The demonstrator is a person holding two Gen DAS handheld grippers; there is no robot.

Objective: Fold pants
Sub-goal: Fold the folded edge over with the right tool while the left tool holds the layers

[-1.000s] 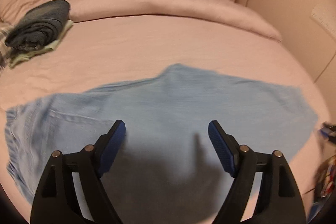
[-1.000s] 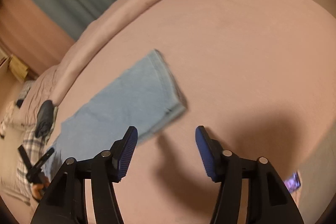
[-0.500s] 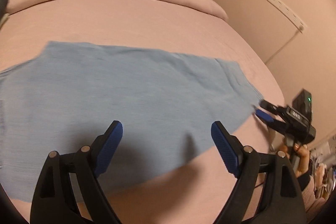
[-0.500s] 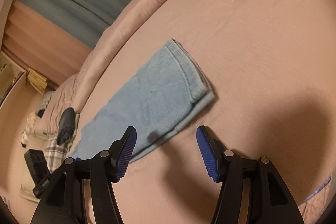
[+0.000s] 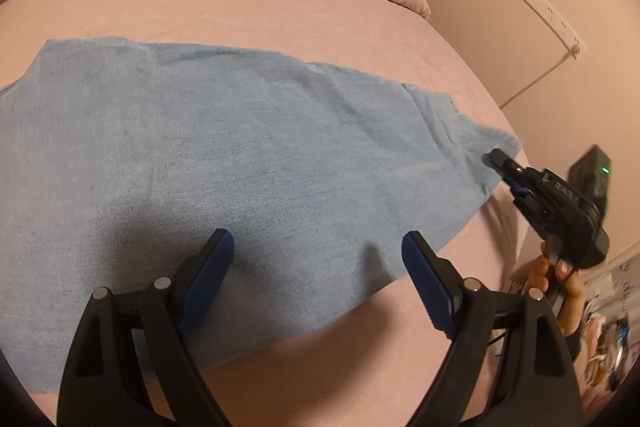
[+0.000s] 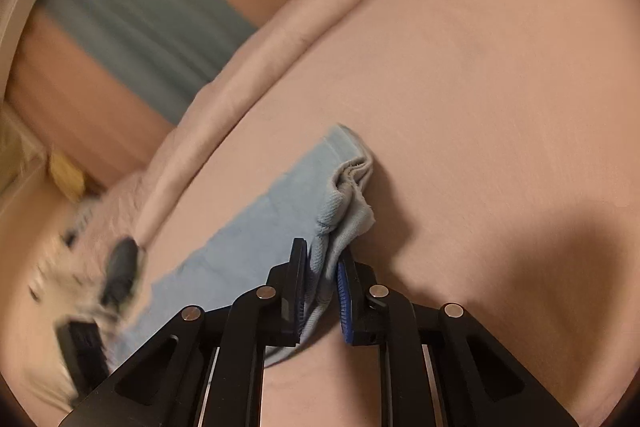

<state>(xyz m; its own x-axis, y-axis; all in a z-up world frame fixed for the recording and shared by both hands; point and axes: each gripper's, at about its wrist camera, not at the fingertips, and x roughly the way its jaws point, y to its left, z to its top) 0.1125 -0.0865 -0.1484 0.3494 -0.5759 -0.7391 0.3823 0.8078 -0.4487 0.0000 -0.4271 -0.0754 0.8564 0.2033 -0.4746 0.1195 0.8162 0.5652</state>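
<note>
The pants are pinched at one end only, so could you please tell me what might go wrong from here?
1. The right gripper, whose jaws have just been closing, holds only a bunched corner of the pants at the hem; a pull could slip layers free.
2. The left gripper is open over the middle, holding nothing, so lifting now would drag the cloth askew across the bed.

Light blue pants [image 5: 224, 155] flat across the pink bed, hem end bunched and lifted.
</note>
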